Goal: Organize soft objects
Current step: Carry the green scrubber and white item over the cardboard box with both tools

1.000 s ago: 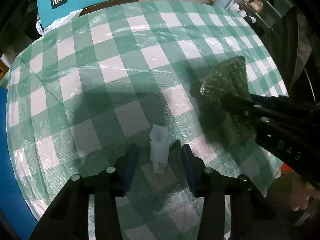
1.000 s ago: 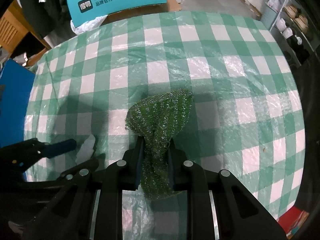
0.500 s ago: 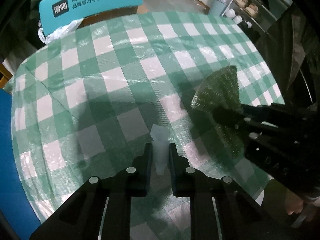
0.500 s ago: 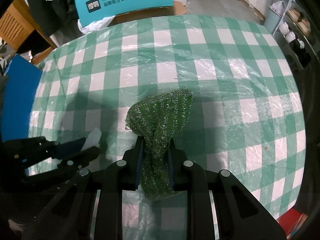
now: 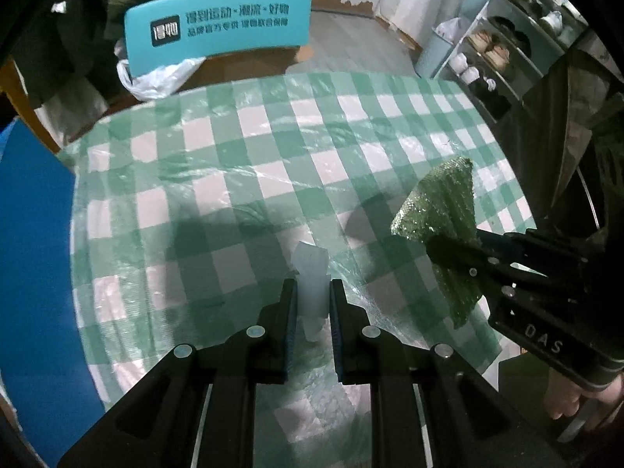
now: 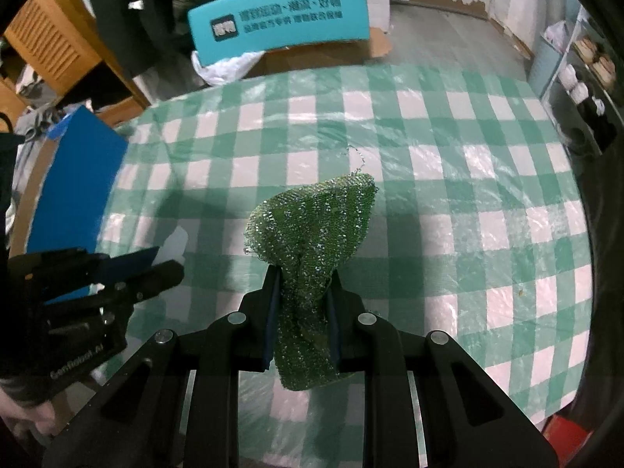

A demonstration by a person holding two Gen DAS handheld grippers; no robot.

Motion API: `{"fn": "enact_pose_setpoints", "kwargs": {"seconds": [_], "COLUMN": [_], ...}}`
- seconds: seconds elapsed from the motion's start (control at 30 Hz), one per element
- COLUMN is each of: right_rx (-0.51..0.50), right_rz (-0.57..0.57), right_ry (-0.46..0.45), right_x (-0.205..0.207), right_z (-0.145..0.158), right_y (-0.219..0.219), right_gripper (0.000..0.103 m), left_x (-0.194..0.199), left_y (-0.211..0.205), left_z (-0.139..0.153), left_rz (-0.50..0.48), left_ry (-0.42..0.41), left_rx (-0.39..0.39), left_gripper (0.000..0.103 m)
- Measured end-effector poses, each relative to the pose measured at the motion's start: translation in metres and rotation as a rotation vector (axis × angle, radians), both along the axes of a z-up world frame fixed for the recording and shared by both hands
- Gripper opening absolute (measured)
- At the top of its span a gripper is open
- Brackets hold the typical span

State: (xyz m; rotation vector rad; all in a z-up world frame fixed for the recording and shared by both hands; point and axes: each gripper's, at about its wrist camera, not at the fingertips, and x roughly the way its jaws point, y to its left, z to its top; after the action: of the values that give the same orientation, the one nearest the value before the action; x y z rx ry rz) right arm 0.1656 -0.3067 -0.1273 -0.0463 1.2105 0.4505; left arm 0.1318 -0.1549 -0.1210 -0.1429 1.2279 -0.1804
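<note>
Green-and-white checked cloth (image 5: 249, 179) under clear plastic covers the round table beneath both my claws, and beyond its far edge I see a teal chair back (image 5: 218, 25) with printed characters; a shelf of shoes (image 5: 495, 46) stands off to the right.

My left gripper (image 5: 312, 300) has its jaws drawn in close on a small pale translucent piece (image 5: 310, 273), a soft whitish scrap standing upright between the blue-lined pads, its top poking out past the fingertips and its lower end hanging between the fingers. It looks clear of the cloth. That claw points steeply down at the table.

My right gripper (image 6: 302, 296) is pinched hard on a green sparkly mesh scrubber (image 6: 312, 234). The mesh is bunched in the pinch, fans out wide ahead of the fingertips, and a tail hangs back between the fingers. A thin loose thread (image 6: 357, 158) curls off its far tip. This claw also tilts steeply downward.

Seen from the left camera, the right claw sits just to the right and slightly ahead, with the scrubber lifted off the cloth. A hand (image 5: 565, 401) shows at its rear.
</note>
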Motion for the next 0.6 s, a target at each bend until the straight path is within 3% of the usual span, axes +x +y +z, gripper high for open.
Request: {"fn": "enact_pose_setpoints", "kwargs": {"seconds": [0.6], "right_rx": [0.035], "right_rz": [0.072], "right_ry": [-0.075], "right_x": [-0.025], "right_z": [0.046], "right_y": [0.038], "right_gripper": [0.019], "left_x": [-0.027], "left_y": [0.033], "left_z": [0.038], "left_rz": [0.05], "left_ry": [-0.069], "left_rx": [-0.029], "left_gripper": [0.016]}}
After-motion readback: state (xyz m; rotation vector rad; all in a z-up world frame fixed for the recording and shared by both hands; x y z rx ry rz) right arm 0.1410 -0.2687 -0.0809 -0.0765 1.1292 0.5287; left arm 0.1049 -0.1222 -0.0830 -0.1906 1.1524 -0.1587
